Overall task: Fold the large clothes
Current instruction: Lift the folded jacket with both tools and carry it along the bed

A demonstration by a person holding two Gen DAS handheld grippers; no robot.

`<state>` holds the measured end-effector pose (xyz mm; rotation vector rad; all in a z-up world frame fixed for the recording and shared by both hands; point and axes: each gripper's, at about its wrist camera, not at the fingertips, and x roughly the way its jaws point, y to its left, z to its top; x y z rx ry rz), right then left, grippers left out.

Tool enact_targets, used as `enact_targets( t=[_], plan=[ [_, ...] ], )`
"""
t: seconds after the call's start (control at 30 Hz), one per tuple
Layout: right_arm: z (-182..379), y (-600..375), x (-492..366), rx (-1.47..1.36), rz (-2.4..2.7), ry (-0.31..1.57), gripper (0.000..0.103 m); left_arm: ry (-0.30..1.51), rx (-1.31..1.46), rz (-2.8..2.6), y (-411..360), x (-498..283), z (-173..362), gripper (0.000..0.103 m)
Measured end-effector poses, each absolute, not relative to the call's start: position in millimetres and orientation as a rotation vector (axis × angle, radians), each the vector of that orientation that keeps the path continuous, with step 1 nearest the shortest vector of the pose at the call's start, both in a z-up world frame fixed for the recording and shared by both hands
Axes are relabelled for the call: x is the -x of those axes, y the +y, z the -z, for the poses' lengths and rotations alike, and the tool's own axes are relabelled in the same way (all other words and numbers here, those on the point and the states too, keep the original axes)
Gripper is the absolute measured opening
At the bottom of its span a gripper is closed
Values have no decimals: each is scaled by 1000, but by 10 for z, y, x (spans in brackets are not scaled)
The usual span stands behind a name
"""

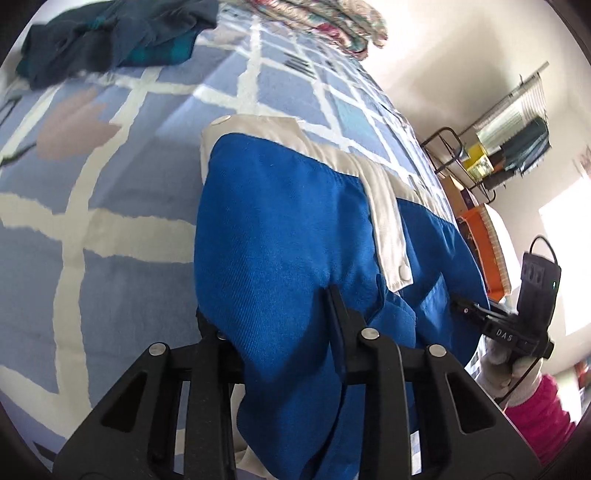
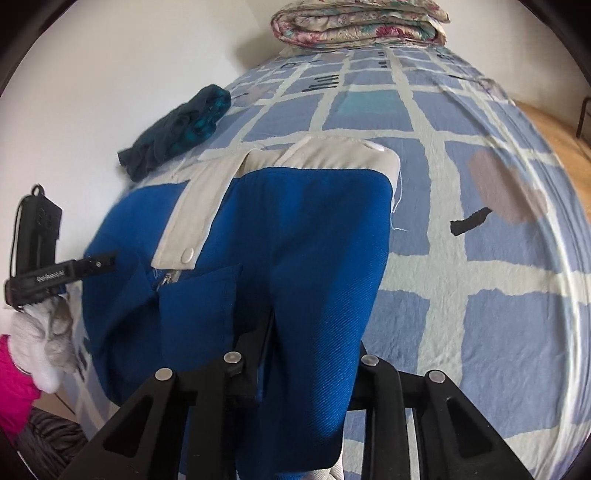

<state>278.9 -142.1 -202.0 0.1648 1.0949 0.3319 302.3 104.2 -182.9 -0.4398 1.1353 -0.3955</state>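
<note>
On the bed [image 2: 498, 280], covered by a blue-and-white checked bedspread, lies a blue garment [image 2: 306, 221] with a white waistband and snap tab, its near edge raised off the cover. Left hand-held gripper [image 1: 269, 332]: both fingers clamp a fold of the blue garment [image 1: 280, 229], the cloth bunched between them. Right hand-held gripper [image 2: 314, 343]: likewise clenched on the garment's near edge, fabric draping over and between the fingers. Each hand-held gripper appears in the other's view, carried by a hand in a pale glove [image 2: 40, 332] with a pink sleeve. Farther back, a dark teal garment [image 2: 177, 125] lies crumpled near the wall, and a folded floral quilt [image 2: 358, 22] rests at the far end.
</note>
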Motion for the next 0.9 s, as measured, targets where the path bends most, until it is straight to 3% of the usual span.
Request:
enact_targets(
  t=[0.1,0.13,0.2,0.23,0.3,0.37,0.43,0.47,0.9],
  plan=[
    [2063,-1477,-2814,-200,-340,1103,32,1179,492,376,1079,-3095,1942,48],
    [2077,-1505,-2807,-220,-347,1103,36,1195,505,375,1075,-3115,1984,59],
    [2130,-1499,-2829,-238,-347,1124,48,1198,504,379,1024,-3126,2058,63],
    [2151,-1483,-2836,-231,-339,1128,48,1193,500,382,998,-3127,2083,65],
    [2145,-1413,-2836,-192,-322,1122,45,1182,481,383,960,-3136,2081,60],
    [2085,-1311,-2819,-121,-309,1106,36,1165,455,389,935,-3127,2003,40],
    [1968,-1184,-2772,-31,-284,1071,24,1127,420,398,909,-3098,1864,33],
    [1914,-1113,-2746,17,-271,1053,23,1111,405,403,897,-3080,1808,31],
    [1288,-724,-2446,189,-260,902,18,1015,356,465,932,-2785,1270,26]
  ],
)
